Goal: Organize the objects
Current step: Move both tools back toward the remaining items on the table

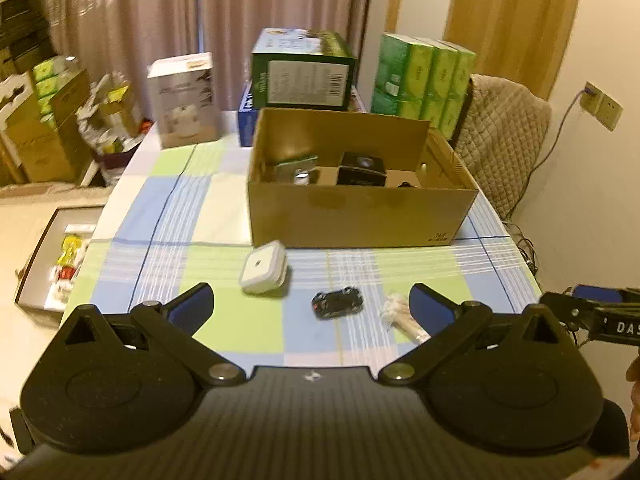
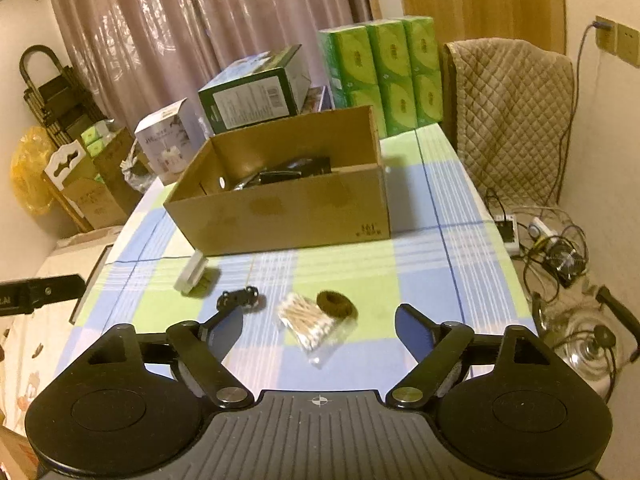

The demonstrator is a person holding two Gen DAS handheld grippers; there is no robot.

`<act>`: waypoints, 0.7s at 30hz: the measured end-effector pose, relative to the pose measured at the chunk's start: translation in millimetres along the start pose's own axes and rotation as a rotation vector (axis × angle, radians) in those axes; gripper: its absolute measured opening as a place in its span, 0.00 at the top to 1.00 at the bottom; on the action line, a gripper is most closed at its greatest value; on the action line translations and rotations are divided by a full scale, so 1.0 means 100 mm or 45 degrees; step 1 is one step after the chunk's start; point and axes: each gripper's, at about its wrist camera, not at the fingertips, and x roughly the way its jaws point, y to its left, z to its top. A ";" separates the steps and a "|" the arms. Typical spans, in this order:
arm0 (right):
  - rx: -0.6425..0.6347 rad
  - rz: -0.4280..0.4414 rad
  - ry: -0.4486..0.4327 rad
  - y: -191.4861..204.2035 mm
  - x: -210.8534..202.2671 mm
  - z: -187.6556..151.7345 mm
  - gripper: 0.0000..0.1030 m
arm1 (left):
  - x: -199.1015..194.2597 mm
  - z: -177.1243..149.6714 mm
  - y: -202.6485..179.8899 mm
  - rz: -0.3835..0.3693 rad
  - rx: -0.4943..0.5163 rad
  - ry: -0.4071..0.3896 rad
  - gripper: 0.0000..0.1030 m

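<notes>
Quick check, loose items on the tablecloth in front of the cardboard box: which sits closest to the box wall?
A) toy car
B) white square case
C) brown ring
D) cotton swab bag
B: the white square case lies just off the cardboard box front wall; the toy car, cotton swab bag and brown ring lie nearer the cameras.

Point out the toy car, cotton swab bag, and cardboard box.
toy car (image 1: 337,303): left wrist view, middle of its black body.
cotton swab bag (image 2: 306,323): right wrist view, centre of the swab bundle.
cardboard box (image 2: 288,212): right wrist view, near front wall.
</notes>
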 end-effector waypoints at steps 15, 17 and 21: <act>0.003 -0.001 0.046 0.02 -0.12 -0.39 0.17 | -0.35 -0.46 0.16 0.059 -0.057 -0.002 0.01; 0.005 0.000 0.048 0.03 -0.11 -0.41 0.16 | -0.34 -0.47 0.17 0.046 -0.073 0.004 0.01; 0.007 0.000 0.055 0.02 -0.10 -0.43 0.16 | -0.34 -0.49 0.13 0.057 -0.036 0.002 0.01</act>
